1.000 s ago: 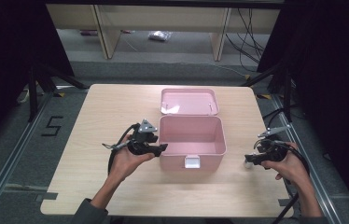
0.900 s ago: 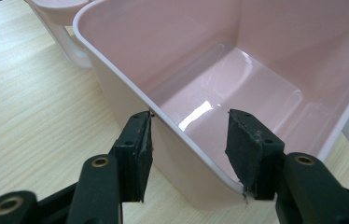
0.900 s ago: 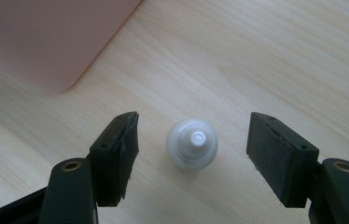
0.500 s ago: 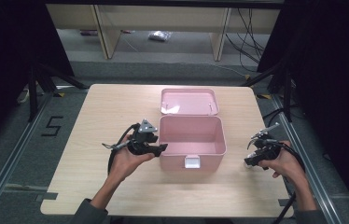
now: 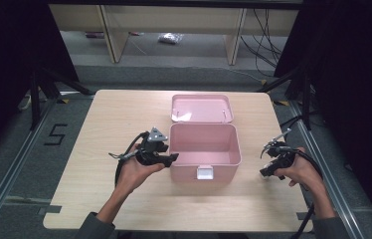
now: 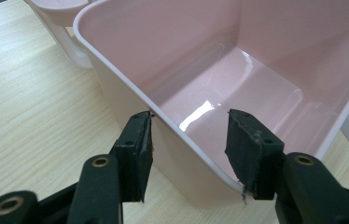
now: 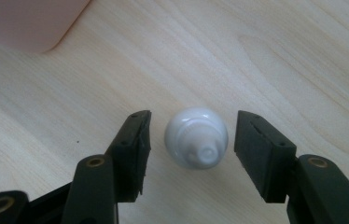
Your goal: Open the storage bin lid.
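— Wood-grain table under the high view, dark floor around it with a taped "5" at the left. What's on the left side?

— A person's left hand holds the left gripper at the left end of the pink box. In the left gripper view its jaws straddle the box's left wall, one pad outside, one over the inside. The outer pad sits right at the rim; the inner one stands clear of the wall, so the jaws are apart and grip nothing.

— And the box itself?

— It stands at mid-table, open, its bottom bare and shiny. The lid is swung back flat on the far side. A white latch sits on the near wall.

— Further right?

— The right gripper is near the table's right edge, well apart from the box. In the right gripper view a small white bottle lies on the wood between its jaws, nozzle toward the camera. The jaws have just been closing, yet bare wood shows on both sides of the bottle, so the pads are not on it.
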